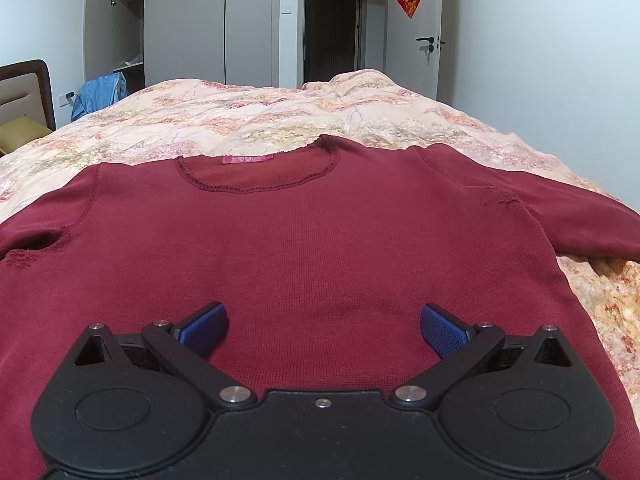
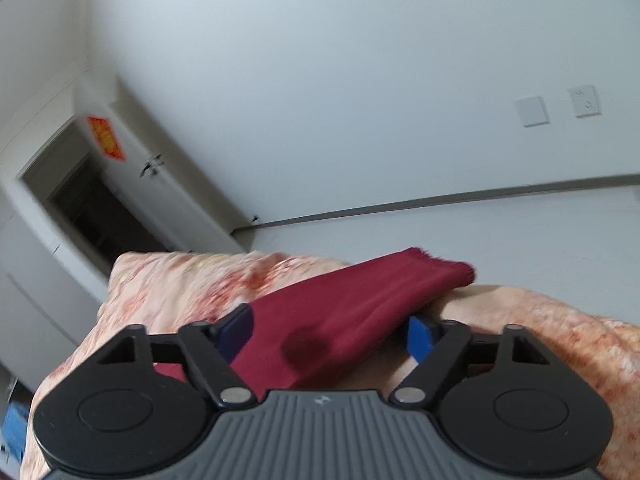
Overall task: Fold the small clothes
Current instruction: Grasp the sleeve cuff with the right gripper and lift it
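Shirt (image 1: 304,248) spread flat, neck-up, on the bed (image 1: 256,116) for folding; left gripper (image 1: 324,328) hovers wide open and empty over its hem, while right gripper (image 2: 330,334), part-open, straddles the sleeve (image 2: 360,304) to fold it inward.

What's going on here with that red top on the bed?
A person holding a gripper in each hand is folding a dark red sweater laid flat on a flowered quilt. The left gripper hangs open over the sweater's lower body, gripping nothing. The right gripper has one sleeve between its fingers, but the jaws stand wide and are not yet clamped on it. No fold shows yet.
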The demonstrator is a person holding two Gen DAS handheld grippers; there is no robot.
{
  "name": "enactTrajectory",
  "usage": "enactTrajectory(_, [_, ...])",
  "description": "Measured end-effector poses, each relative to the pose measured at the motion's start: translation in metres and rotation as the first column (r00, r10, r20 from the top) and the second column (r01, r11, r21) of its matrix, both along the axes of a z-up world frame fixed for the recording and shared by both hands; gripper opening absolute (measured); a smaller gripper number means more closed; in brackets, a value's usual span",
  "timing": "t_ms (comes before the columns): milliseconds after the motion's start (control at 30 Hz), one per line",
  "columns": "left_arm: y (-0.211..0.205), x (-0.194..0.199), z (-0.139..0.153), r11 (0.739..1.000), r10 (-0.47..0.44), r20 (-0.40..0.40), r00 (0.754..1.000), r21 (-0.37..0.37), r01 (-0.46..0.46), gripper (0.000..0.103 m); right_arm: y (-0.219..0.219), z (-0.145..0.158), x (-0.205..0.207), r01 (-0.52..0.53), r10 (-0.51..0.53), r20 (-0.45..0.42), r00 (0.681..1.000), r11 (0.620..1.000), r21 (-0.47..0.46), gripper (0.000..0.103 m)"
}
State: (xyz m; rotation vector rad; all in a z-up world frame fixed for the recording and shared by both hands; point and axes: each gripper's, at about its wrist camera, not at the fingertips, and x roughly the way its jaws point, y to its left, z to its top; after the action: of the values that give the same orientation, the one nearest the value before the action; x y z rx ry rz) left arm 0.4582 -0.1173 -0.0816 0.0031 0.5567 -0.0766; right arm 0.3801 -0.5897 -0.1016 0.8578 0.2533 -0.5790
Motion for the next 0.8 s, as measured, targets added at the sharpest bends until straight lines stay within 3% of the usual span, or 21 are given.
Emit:
enactTrajectory(67, [0.0,0.0,0.0,1.0,0.0,-0.001,1.0,0.0,0.0,0.103,-0.003,-0.002,0.003,0.018,-0.018,-0.007,1.0,1.0,-0.003,0.066])
enactTrajectory(167, [0.001,0.001,0.003,1.0,-0.004,-0.011,1.0,-0.009,0.004,0.103,-0.007,-0.005,0.007,0.038,-0.038,-0.019,0.999,0.999,0.006,0.039])
enactTrajectory(200, [0.003,0.003,0.008,1.0,-0.009,-0.025,1.0,-0.02,0.009,0.103,-0.008,-0.005,0.008,0.041,-0.04,-0.025,0.999,0.999,0.006,0.025])
enactTrajectory(333, [0.021,0.007,0.031,0.994,-0.027,-0.067,0.997,-0.108,0.02,0.102,-0.002,0.007,0.002,0.003,-0.004,-0.014,1.0,0.999,-0.053,0.008])
enactTrajectory(433, [0.036,0.01,0.047,0.99,0.004,-0.094,0.996,-0.139,-0.018,0.102,0.01,0.025,0.008,-0.035,0.034,-0.005,0.999,0.982,-0.185,0.007])
enactTrajectory(533, [0.052,0.009,0.063,0.988,0.036,-0.077,0.996,-0.149,-0.048,0.102,0.031,0.05,0.015,-0.088,0.094,0.004,0.996,0.941,-0.328,0.007])
enactTrajectory(600, [0.064,0.007,0.071,0.985,0.054,-0.07,0.996,-0.162,-0.064,0.102,0.049,0.065,0.023,-0.14,0.155,0.005,0.988,0.906,-0.399,0.007])
enactTrajectory(633, [0.07,0.007,0.074,0.982,0.065,-0.071,0.995,-0.171,-0.076,0.102,0.049,0.065,0.023,-0.14,0.155,0.005,0.988,0.906,-0.399,0.007])
enactTrajectory(667, [0.076,0.007,0.078,0.979,0.079,-0.072,0.994,-0.183,-0.091,0.102,0.059,0.073,0.028,-0.171,0.192,0.003,0.981,0.884,-0.436,0.007])
enactTrajectory(700, [0.084,0.006,0.08,0.975,0.093,-0.072,0.993,-0.196,-0.105,0.102,0.084,0.088,0.039,-0.225,0.261,-0.002,0.965,0.828,-0.514,0.007])
enactTrajectory(800, [0.105,0.005,0.087,0.962,0.14,-0.069,0.988,-0.227,-0.152,0.102,0.128,0.107,0.056,-0.308,0.377,-0.016,0.926,0.73,-0.61,0.006])
